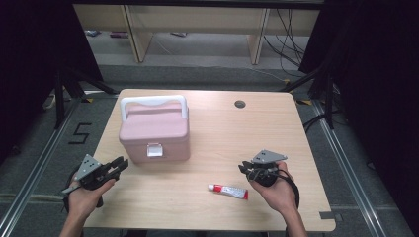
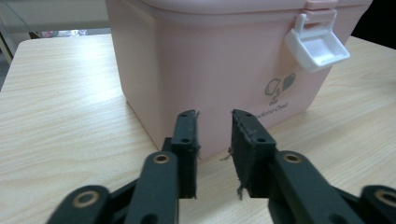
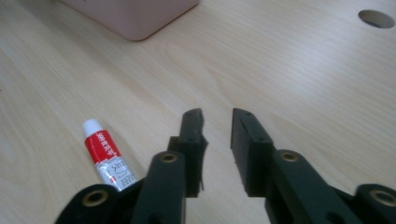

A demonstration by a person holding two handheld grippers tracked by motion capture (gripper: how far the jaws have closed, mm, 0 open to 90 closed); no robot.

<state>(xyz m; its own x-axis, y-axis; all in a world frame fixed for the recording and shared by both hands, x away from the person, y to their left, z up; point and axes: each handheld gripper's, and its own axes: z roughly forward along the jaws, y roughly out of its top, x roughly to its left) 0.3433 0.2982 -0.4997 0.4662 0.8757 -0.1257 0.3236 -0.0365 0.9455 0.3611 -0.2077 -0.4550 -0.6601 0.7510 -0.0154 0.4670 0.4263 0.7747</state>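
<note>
Pink plastic box (image 1: 154, 132) sits shut at the table's (image 1: 207, 207) left rear, its white latch (image 2: 317, 46) flipped outward. A small red-and-white tube (image 1: 228, 191) lies near the front edge. Left claw (image 1: 116, 165) hangs just off the box's corner, right claw (image 1: 245, 169) above the tube; both stand slightly apart, empty. Likely the approach step: next, lower onto the tube and close.

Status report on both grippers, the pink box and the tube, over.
Left gripper and right gripper open, empty. Pink box lid down, latch flipped up. Tube flat beside right gripper, nothing blocking.
</note>
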